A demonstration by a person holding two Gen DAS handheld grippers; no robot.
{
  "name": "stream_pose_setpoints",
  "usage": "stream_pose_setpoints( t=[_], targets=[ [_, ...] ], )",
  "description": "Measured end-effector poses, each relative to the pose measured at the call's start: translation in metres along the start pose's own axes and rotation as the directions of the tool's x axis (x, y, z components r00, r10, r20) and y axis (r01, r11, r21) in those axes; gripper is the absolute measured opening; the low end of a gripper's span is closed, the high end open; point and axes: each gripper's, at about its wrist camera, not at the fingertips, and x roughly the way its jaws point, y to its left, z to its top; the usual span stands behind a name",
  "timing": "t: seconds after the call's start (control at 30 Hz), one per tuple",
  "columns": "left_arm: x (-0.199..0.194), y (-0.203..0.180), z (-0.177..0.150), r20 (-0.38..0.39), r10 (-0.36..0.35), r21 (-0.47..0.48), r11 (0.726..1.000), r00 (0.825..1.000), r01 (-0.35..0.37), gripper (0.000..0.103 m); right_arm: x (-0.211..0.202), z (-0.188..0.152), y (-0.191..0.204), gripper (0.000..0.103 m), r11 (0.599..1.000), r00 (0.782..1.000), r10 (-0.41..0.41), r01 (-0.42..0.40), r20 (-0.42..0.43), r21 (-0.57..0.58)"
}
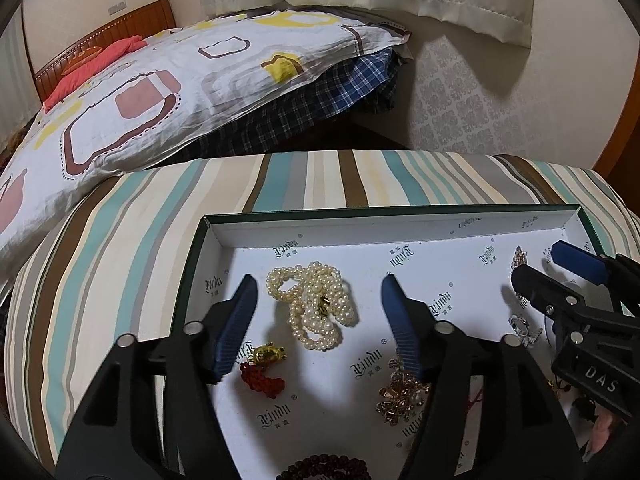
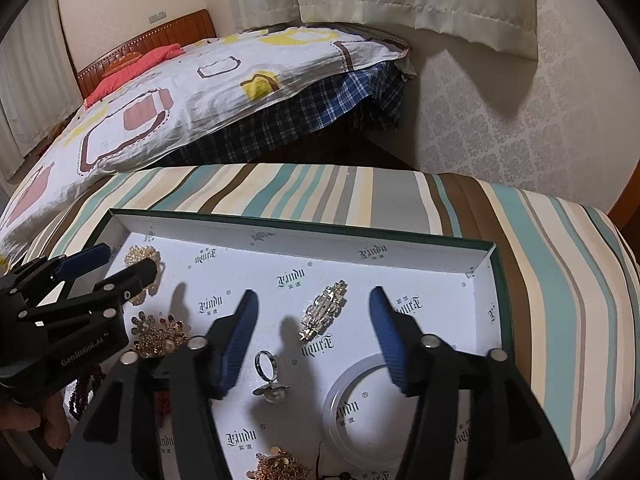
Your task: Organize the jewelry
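Note:
A shallow white-lined box lid (image 1: pixel 400 220) (image 2: pixel 280 232) lies on a striped cushion and holds the jewelry. In the left wrist view my left gripper (image 1: pixel 318 292) is open above a heap of pearl strands (image 1: pixel 316 304); a gold charm on red cord (image 1: pixel 266 364) and a gold flower brooch (image 1: pixel 400 398) lie near it. In the right wrist view my right gripper (image 2: pixel 312 308) is open above a silver bar brooch (image 2: pixel 324 312), with a pearl ring (image 2: pixel 269 376) and a clear bangle (image 2: pixel 360 408) just below. Neither gripper holds anything.
The striped cushion (image 1: pixel 120 260) (image 2: pixel 560 280) surrounds the lid. Dark bead bracelets (image 1: pixel 324 470) lie at the lid's near edge. Gold brooches (image 2: pixel 158 332) sit at the lid's left. A bed (image 1: pixel 160 80) stands behind, a wallpapered wall (image 2: pixel 500 120) to the right.

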Motion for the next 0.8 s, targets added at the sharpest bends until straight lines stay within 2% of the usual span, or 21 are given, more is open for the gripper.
stream_pose_setpoints(
  t=[0.1,0.23,0.37,0.67,0.8],
  targets=[
    [-0.001,-0.001,0.000,0.004,0.004,0.005,1.000,1.000,-0.004,0.073,-0.002,0.000,-0.001,0.074,1.000,1.000,-0.003,0.003,0.009,0.006],
    [-0.005,-0.004,0.000,0.019,0.017,0.022,1.000,1.000,-0.018,0.081,-0.004,-0.001,-0.002,0.080,1.000,1.000,-0.003,0.003,0.016,0.010],
    [-0.011,-0.006,0.000,0.045,0.034,0.023,0.999,0.998,-0.035,0.088,-0.006,-0.003,-0.004,0.082,1.000,1.000,-0.011,0.011,0.024,0.015],
    [-0.032,-0.008,-0.003,0.113,0.075,0.037,0.996,0.991,-0.079,0.091,-0.028,-0.007,-0.012,0.084,0.998,0.992,-0.064,0.061,0.106,0.032],
    [-0.041,-0.008,-0.009,0.106,0.093,0.042,0.994,0.990,-0.098,0.091,-0.037,-0.013,-0.020,0.084,0.995,0.988,-0.086,0.079,0.125,0.058]
  ],
)
